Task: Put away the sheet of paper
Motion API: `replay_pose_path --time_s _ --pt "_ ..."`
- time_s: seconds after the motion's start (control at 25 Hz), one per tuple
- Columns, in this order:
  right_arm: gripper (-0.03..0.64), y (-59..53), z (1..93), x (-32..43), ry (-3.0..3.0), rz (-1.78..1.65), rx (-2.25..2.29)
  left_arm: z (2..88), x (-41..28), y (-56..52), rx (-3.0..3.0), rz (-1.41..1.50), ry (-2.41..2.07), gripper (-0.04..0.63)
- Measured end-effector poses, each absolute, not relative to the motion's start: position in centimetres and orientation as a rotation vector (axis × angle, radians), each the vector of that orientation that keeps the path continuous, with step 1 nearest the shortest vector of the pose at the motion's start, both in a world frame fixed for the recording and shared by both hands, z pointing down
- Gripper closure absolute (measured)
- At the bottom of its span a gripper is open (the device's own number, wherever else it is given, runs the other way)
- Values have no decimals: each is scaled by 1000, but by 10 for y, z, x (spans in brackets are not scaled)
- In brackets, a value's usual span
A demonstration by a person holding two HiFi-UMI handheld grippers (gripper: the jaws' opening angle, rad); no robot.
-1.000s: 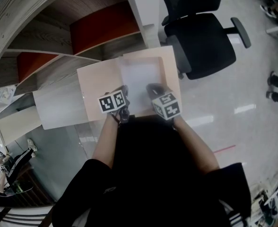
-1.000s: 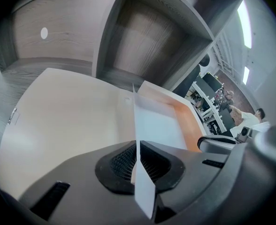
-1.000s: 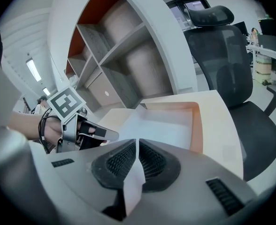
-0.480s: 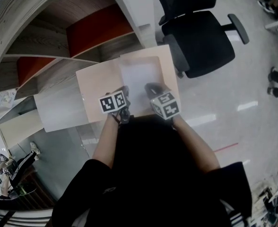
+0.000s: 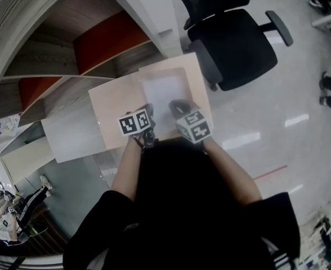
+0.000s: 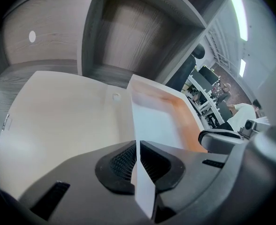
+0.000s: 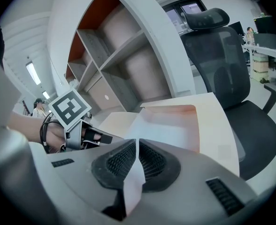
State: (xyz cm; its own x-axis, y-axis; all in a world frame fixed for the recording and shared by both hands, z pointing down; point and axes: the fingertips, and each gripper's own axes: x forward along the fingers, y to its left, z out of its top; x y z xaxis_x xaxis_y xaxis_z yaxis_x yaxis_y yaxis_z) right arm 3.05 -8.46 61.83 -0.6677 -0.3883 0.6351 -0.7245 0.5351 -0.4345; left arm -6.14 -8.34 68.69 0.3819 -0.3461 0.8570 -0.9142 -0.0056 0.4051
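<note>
A white sheet of paper (image 5: pixel 164 89) lies tucked in the pocket of an open, pale peach folder (image 5: pixel 113 108), held in the air in front of a shelf unit. My left gripper (image 5: pixel 148 109) is shut on the sheet's near edge at the left. My right gripper (image 5: pixel 175 106) is shut on the same edge at the right. In the left gripper view the paper (image 6: pixel 153 121) runs edge-on between the ribbed pads (image 6: pixel 121 162) into the folder's orange-tinted pocket (image 6: pixel 187 123). The right gripper view shows the sheet (image 7: pixel 149 123) pinched, the folder (image 7: pixel 213 125) beyond, and the left gripper (image 7: pixel 103 137) alongside.
A grey wood shelf unit (image 5: pixel 70 55) with red back panels stands behind and left of the folder. A black office chair (image 5: pixel 238 38) stands close on the right. A pale translucent panel (image 5: pixel 70 134) lies below the folder's left flap. People stand at the picture's edges.
The head view has drifted, so the chair and shelves sit a little further left. Both grippers, the sheet and the folder keep the same place and hold.
</note>
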Motion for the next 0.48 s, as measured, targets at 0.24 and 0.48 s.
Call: replay_pose_path --time_s 0.24,0.48 --pt "583 -86 616 31 -2309 960 909 690 -56 -84 1571 667 -1144 531" --pt "583 -87 618 32 -2302 964 915 689 -52 -86 1581 668 -1133 531"
